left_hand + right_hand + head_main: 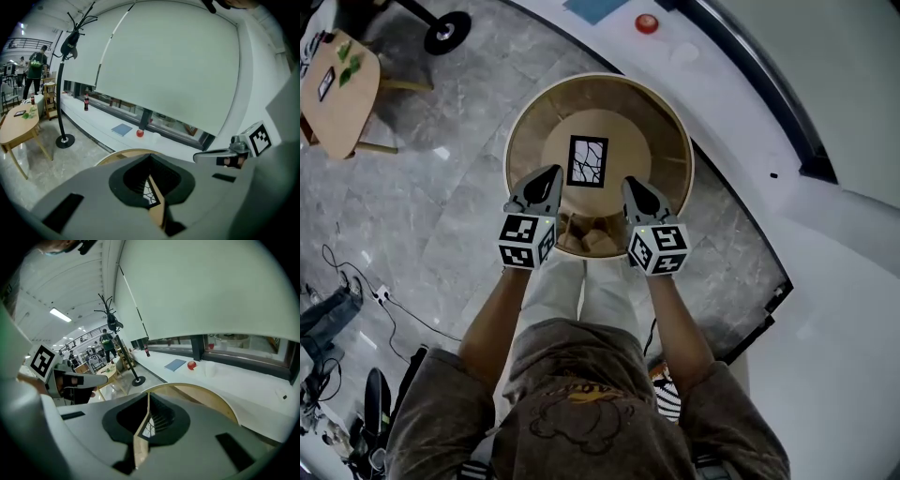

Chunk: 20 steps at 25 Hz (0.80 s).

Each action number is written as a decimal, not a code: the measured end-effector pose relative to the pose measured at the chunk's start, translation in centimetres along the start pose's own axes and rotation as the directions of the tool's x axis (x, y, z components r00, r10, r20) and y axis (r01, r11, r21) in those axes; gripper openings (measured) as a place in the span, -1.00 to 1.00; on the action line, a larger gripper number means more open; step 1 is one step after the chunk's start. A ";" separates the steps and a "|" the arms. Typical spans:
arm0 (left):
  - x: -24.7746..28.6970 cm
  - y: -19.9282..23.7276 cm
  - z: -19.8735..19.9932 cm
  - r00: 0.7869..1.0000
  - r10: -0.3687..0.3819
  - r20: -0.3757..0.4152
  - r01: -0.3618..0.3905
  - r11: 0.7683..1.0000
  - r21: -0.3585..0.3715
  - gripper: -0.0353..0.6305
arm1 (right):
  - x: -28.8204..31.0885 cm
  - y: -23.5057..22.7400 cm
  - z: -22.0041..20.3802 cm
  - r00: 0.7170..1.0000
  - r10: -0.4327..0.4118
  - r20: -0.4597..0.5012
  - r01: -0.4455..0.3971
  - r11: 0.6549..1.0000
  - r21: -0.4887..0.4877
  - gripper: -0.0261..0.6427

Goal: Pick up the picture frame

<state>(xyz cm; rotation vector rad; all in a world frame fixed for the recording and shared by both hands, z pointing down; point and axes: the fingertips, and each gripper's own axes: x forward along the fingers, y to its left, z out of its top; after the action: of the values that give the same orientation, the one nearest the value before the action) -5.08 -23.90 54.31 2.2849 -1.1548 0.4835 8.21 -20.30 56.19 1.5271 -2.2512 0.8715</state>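
Note:
The picture frame, black-edged with a white sheet of dark branching lines, lies flat in the middle of a round wooden table. My left gripper hangs just left of the frame's near corner. The right gripper hangs just to the right, so the two flank the frame. Both are shut and hold nothing. In the left gripper view the shut left gripper fills the lower half, and a sliver of the frame shows through the pad opening. In the right gripper view the right gripper likewise shows a sliver of the frame.
A white curved ledge runs behind the table, with a red ball and a blue pad on it. A small wooden side table and a coat stand base stand at the upper left. Cables lie on the floor at left.

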 end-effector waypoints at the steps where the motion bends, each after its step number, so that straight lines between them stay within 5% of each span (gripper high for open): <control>1: 0.6 0.3 -0.6 1.000 0.001 -0.006 -0.001 1.000 -0.004 -0.84 | 0.7 -0.3 -0.5 1.000 0.001 -0.006 -0.001 1.000 -0.002 -0.87; 20: 10.2 5.2 -12.1 0.998 0.002 -0.065 -0.006 0.998 -0.061 -0.84 | 10.4 -4.8 -10.5 0.996 -0.019 -0.092 0.020 1.000 0.010 -0.87</control>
<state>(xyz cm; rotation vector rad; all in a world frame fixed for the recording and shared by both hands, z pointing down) -4.49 -25.63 70.84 2.1990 -1.1268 0.5136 7.41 -22.73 71.54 1.4798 -2.1670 0.9308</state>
